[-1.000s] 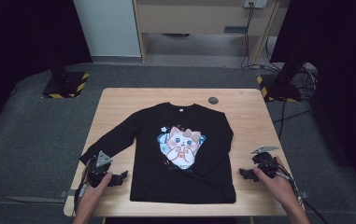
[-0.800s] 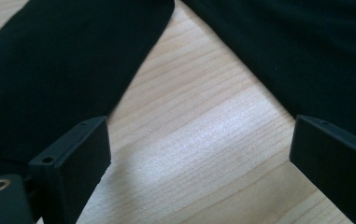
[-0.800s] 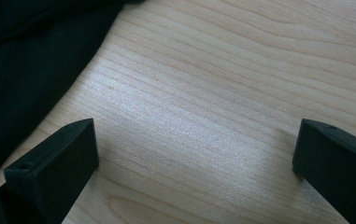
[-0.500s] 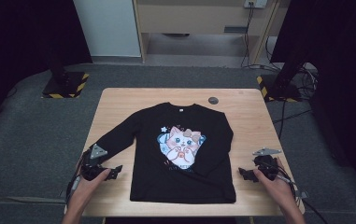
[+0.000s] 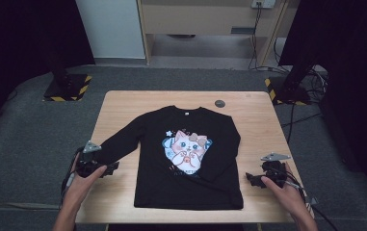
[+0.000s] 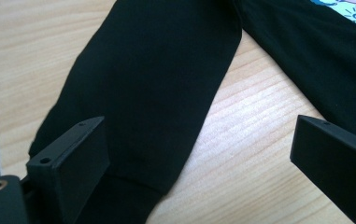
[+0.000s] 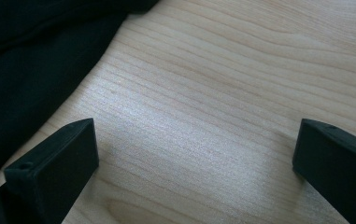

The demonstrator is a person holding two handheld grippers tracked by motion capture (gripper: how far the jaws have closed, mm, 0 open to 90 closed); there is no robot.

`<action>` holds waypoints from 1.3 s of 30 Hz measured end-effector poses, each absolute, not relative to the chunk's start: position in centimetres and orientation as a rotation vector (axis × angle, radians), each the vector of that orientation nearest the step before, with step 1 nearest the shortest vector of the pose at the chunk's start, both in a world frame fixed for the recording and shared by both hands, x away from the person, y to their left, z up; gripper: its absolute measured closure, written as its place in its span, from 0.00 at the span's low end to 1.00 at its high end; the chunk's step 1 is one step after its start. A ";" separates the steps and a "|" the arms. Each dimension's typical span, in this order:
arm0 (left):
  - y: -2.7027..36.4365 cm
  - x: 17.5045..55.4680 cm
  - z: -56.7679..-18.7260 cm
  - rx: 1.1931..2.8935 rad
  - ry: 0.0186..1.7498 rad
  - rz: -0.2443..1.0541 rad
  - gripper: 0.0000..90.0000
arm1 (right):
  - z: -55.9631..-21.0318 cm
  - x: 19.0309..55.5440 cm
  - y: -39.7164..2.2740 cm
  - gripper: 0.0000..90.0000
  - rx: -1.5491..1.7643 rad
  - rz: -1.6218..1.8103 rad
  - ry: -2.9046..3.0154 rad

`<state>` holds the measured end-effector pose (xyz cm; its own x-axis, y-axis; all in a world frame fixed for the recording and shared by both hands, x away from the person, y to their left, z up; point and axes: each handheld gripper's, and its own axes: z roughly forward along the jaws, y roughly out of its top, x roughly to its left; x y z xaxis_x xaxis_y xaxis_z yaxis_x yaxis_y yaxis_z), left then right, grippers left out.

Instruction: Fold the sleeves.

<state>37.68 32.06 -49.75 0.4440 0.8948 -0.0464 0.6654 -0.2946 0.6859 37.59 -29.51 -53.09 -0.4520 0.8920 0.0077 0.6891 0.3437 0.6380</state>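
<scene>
A black long-sleeved shirt (image 5: 190, 159) with a cartoon cat print (image 5: 186, 148) lies flat on the wooden table (image 5: 258, 125). One sleeve (image 5: 121, 144) stretches toward the table's left edge; the other is folded across the body at the right. My left gripper (image 5: 111, 168) is open just over that sleeve's cuff end (image 6: 133, 186), one jaw over the fabric and the other over bare wood. My right gripper (image 5: 252, 180) is open above bare wood, with the shirt's hem edge (image 7: 35, 84) just to its left. Neither holds anything.
A small dark round disc (image 5: 219, 103) lies near the table's far edge. Two stands with yellow-black striped bases (image 5: 65, 89) sit on the grey floor at the table's far corners. Cables (image 5: 306, 115) trail on the floor at the right.
My left gripper has slid left and slightly away from me, toward the sleeve cuff. My right gripper has shifted a little toward me along the shirt's right side. The shirt has not moved.
</scene>
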 end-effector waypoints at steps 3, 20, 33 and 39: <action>32.0 38.1 -49.7 2.053 1.305 0.459 0.04 | -53.1 37.6 -29.5 0.00 1.396 0.826 2.272; 33.1 37.9 -52.3 2.026 1.378 0.386 0.05 | -53.1 37.6 -29.5 0.00 1.398 0.831 2.267; 31.3 35.9 -52.5 1.988 1.373 0.380 0.06 | -53.1 37.6 -29.6 0.00 1.391 0.827 2.275; 30.7 35.0 -52.7 1.940 1.375 0.377 0.06 | -53.0 37.7 -29.5 0.00 1.394 0.818 2.280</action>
